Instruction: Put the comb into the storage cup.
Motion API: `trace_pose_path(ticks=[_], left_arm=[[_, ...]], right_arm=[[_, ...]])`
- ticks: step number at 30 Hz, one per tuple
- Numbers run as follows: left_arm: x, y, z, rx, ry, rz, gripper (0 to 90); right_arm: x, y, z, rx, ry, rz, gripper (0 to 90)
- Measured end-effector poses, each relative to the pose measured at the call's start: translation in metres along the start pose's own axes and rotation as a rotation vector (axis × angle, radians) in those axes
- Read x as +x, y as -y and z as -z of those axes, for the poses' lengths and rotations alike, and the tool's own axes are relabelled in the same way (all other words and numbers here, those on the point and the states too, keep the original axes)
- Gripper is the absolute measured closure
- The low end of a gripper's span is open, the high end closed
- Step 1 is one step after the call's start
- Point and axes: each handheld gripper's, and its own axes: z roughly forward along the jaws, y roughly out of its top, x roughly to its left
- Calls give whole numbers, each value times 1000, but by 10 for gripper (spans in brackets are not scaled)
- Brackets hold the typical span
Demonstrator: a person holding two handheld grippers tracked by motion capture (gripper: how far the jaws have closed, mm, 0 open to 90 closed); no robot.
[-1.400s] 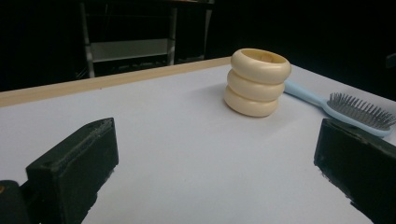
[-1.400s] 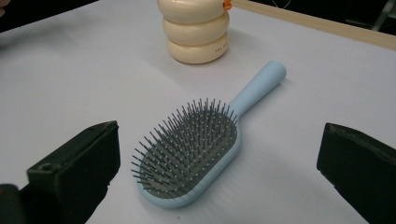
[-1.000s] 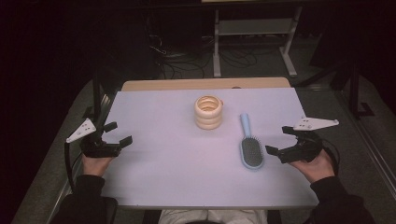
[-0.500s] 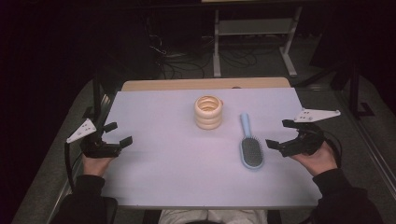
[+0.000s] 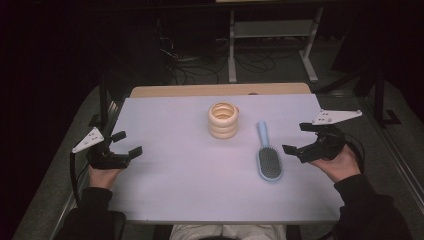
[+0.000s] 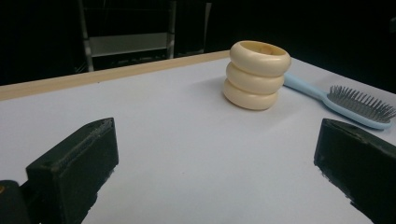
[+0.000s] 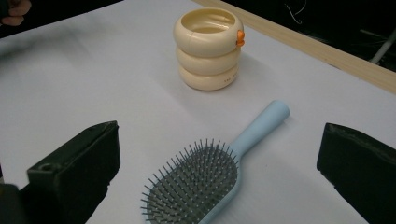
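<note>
A cream cup [image 5: 223,120] shaped like three stacked rings stands upright at the table's far middle; it has a small orange tab near its rim [image 7: 240,37]. A light blue hairbrush [image 5: 268,161] lies bristles up to the right of it, handle pointing away from me. My right gripper [image 5: 295,137] is open just right of the brush head, jaws wide and empty. In the right gripper view the hairbrush [image 7: 201,182] lies between and ahead of the jaws. My left gripper [image 5: 127,142] is open and empty at the table's left edge, facing the cup [image 6: 256,74].
A white sheet [image 5: 175,190] covers the table, with a wooden strip [image 5: 220,90] showing at the far edge. Behind the table, a metal rack [image 5: 270,30] and loose cables [image 5: 190,65] sit on the dark floor.
My right gripper has drifted slightly right and farther from me, away from the brush head. The left gripper, cup and brush have stayed put.
</note>
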Motion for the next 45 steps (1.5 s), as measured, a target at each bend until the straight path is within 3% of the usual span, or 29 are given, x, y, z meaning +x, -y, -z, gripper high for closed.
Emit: trace_pose_path(ticks=[25, 45], left_arm=[[0, 0, -1, 2, 7, 4, 0], [1, 1, -2, 10, 13, 4, 0]], right_arm=[[-20, -36, -16, 12, 1, 15, 0], [-30, -52, -28, 46, 4, 23, 0]])
